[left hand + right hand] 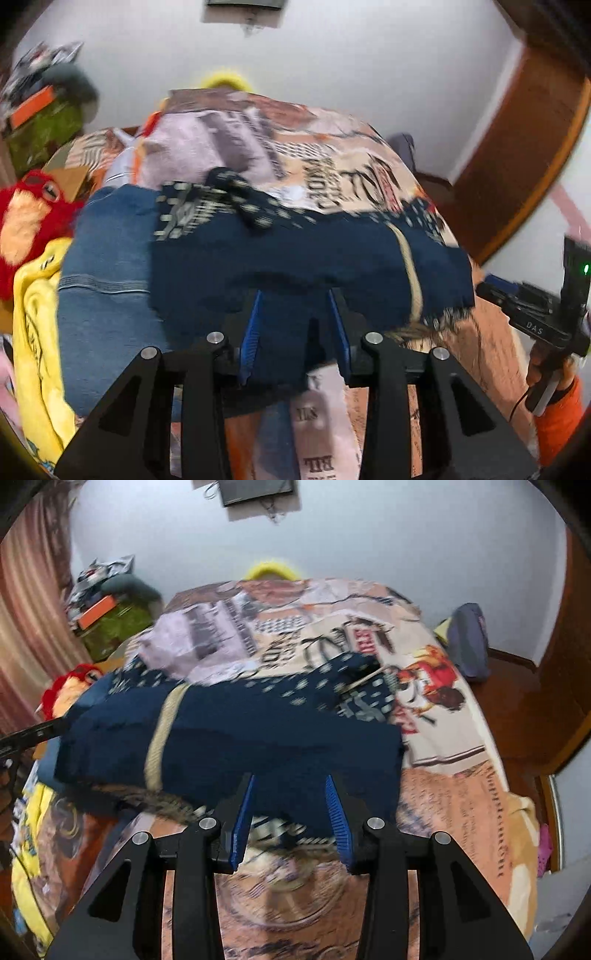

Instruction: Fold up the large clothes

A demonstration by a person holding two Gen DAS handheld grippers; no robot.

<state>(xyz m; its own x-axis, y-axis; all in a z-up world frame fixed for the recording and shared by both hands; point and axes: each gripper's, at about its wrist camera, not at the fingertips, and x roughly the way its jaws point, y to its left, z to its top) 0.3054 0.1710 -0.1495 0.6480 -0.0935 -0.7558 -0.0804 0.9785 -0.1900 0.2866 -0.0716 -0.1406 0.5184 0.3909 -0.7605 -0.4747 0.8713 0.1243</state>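
Note:
A dark navy garment (295, 254) with white-dotted trim and a beige band lies folded across the printed bedspread (332, 162); it also shows in the right wrist view (240, 734). My left gripper (293, 306) has its blue fingers (251, 332) spread around the garment's near edge, with cloth between them. My right gripper (290, 794) has its blue fingers (338, 819) spread over the garment's near edge too. The right gripper's body (546, 306) shows at the right of the left wrist view.
Blue jeans (103, 280) and a yellow garment (37, 332) lie left of the navy one. A red plush toy (26, 221) sits at the left. A lilac cloth (192, 642) lies farther back. A wooden door frame (517, 155) stands right; the bed edge (517, 812) is near.

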